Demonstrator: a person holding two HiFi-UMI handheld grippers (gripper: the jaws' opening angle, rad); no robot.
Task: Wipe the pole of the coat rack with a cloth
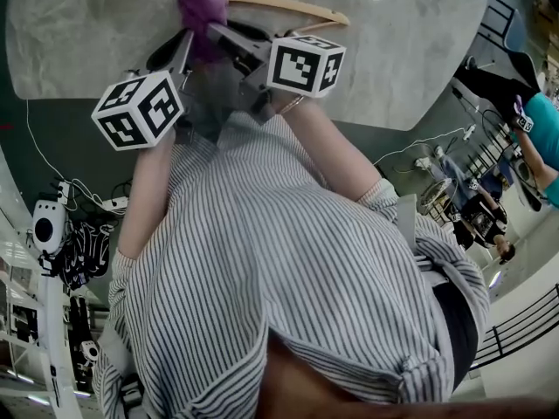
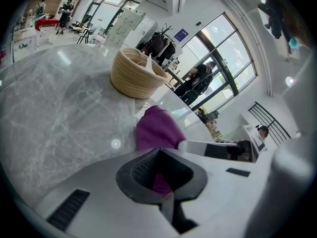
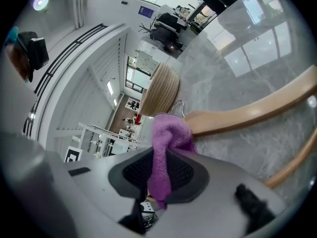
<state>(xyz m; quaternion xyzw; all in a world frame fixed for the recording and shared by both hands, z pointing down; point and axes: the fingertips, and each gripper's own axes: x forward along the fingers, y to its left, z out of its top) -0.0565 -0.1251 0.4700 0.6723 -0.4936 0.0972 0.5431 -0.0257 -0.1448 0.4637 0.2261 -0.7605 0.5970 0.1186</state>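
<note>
Both grippers meet on one purple cloth (image 1: 201,3) above the grey marble table (image 1: 79,33). My left gripper (image 1: 190,44) is shut on the cloth's lower end, which shows between its jaws in the left gripper view as the purple cloth (image 2: 156,128). My right gripper (image 1: 220,33) is shut on it too. In the right gripper view the purple cloth (image 3: 167,135) hangs down through the closed jaws. A wooden hanger (image 1: 293,5) lies on the table just behind the cloth. No coat rack pole is in view.
A woven basket (image 2: 133,73) stands further along the table. My striped shirt fills the lower head view. Cables and a power strip (image 1: 109,204) lie on the floor at left. People (image 1: 537,133) and equipment are at the right.
</note>
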